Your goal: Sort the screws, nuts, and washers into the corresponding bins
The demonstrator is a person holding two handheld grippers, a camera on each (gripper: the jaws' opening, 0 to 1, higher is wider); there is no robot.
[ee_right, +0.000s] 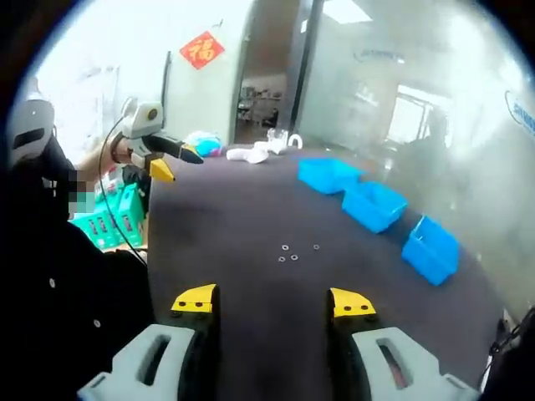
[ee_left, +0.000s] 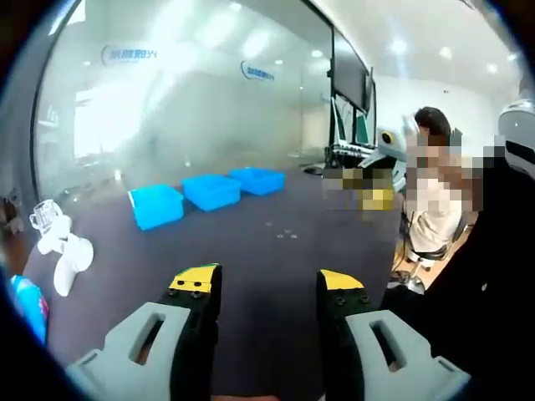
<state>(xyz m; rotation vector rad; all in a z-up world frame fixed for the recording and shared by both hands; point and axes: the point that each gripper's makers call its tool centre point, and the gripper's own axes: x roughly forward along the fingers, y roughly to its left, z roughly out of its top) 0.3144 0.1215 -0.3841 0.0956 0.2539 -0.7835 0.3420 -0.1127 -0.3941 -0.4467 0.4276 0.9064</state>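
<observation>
In the left gripper view, the left gripper (ee_left: 269,288) hangs over the dark grey table (ee_left: 251,251), fingers spread apart and holding nothing. At 11 o'clock stand three bright blue plastic bins (ee_left: 209,191) in a row. At 12 o'clock lie a few tiny metal fasteners (ee_left: 287,234), too small to tell apart. In the right gripper view, the right gripper (ee_right: 274,302) is likewise released, the fasteners at 12 o'clock, the bins at 2 o'clock.

A dark worktop (ee_right: 242,217) stands beside a frosted glass wall (ee_left: 192,92). White plastic pieces (ee_left: 65,251) lie at its far edge, green crates (ee_right: 113,219) sit beside it, and a red paper ornament (ee_right: 201,48) hangs on the wall.
</observation>
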